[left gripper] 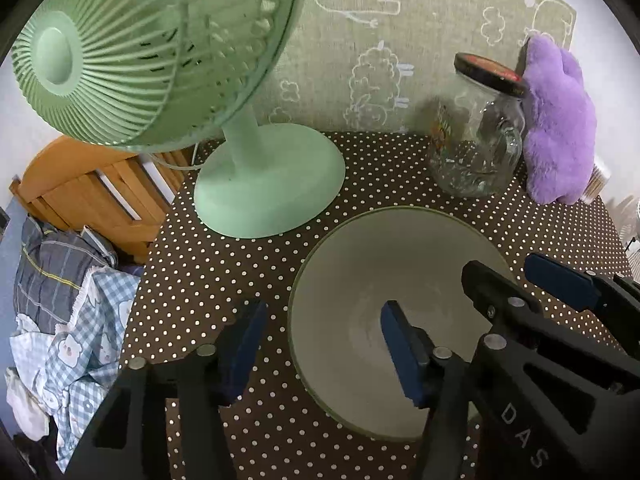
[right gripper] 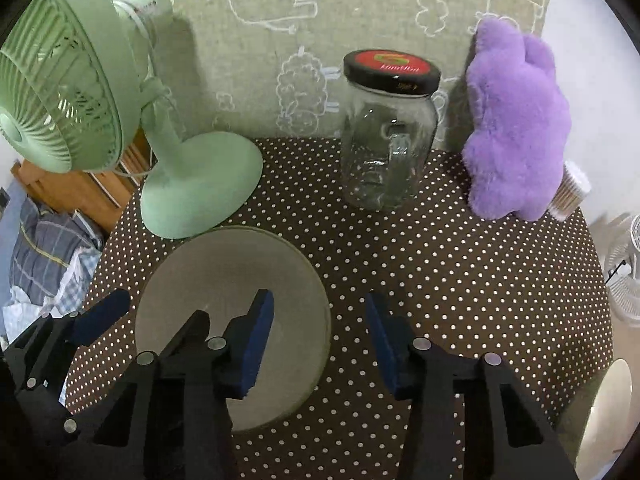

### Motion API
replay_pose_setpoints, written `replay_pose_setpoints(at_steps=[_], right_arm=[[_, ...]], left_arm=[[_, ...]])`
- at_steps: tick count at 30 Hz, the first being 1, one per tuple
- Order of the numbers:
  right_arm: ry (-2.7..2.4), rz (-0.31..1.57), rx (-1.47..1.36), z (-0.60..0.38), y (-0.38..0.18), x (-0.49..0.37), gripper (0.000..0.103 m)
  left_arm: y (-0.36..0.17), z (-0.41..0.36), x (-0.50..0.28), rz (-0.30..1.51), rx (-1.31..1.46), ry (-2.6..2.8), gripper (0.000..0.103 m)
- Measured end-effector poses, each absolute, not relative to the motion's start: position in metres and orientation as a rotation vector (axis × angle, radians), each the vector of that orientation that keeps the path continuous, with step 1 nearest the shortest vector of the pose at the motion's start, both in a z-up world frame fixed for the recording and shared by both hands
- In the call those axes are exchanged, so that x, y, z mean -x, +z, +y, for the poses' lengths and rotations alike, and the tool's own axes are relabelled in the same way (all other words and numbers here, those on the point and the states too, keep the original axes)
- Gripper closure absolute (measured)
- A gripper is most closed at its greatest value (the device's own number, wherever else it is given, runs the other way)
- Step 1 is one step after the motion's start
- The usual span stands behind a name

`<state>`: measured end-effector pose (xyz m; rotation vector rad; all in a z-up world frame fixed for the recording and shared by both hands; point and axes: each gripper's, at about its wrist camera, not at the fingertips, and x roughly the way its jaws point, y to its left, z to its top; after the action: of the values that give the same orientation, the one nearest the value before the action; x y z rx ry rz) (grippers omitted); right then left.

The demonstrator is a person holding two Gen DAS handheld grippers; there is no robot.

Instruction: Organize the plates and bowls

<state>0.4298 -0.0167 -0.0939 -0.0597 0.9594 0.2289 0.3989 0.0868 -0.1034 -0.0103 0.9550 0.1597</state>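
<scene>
With both grippers straddling opposite walls of the bowl, left gripper at nine o'clock, right gripper at three, jaws narrowed but not pinching (bowl flat on the worktop), uneven squeezes could tip it toward the fan.

Lighting is soft, even and moderately bright. The fan and jar cast faint shadows on the wall behind. Fisheye distortion bends all edges; corners are black. Focus is sharp centrally, slightly soft at the rim.
</scene>
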Motion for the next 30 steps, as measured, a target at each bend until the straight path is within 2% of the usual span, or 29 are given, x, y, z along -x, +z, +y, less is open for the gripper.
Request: replay_pose_setpoints(at_steps=[7,30], right_arm=[[0.249,0.987,0.070,-0.009,-0.103,-0.437,0.073],[0.245,1.032,0.042,-0.016,-0.102,-0.424,0.074]], left_arm=[[-0.114,0.090,-0.405,0.978,0.020,0.161,0.063],[-0.111,0.083,-0.387,1.018,0.082,0.142,0.064]])
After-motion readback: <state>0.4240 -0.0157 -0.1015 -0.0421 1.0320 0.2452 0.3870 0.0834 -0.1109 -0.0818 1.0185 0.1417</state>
